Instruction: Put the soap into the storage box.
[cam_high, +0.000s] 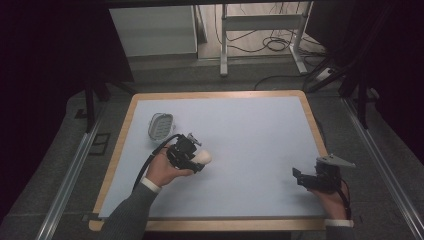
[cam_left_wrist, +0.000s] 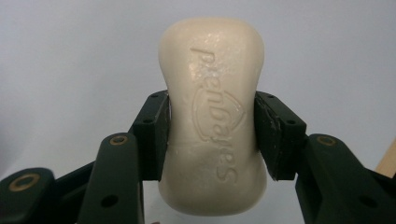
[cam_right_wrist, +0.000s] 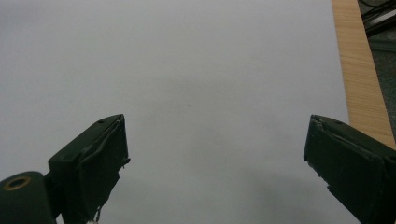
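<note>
A cream bar of soap (cam_left_wrist: 212, 121) with raised lettering is clamped at its waist between the two black jaws of my left gripper (cam_left_wrist: 212, 135). From above, the soap (cam_high: 204, 156) pokes out to the right of the left gripper (cam_high: 196, 159), held over the left half of the pale blue mat. A grey soap dish (cam_high: 161, 125) lies on the mat just behind and left of that hand. My right gripper (cam_high: 299, 178) sits low near the mat's front right edge, its jaws wide apart with bare mat between them (cam_right_wrist: 215, 154).
The pale blue mat (cam_high: 250, 130) covers a wooden-edged table (cam_high: 312, 120). The wooden rim (cam_right_wrist: 357, 70) runs close on the right of my right gripper. Beyond the table's far edge stand a metal desk frame (cam_high: 260, 35) and loose cables on the floor.
</note>
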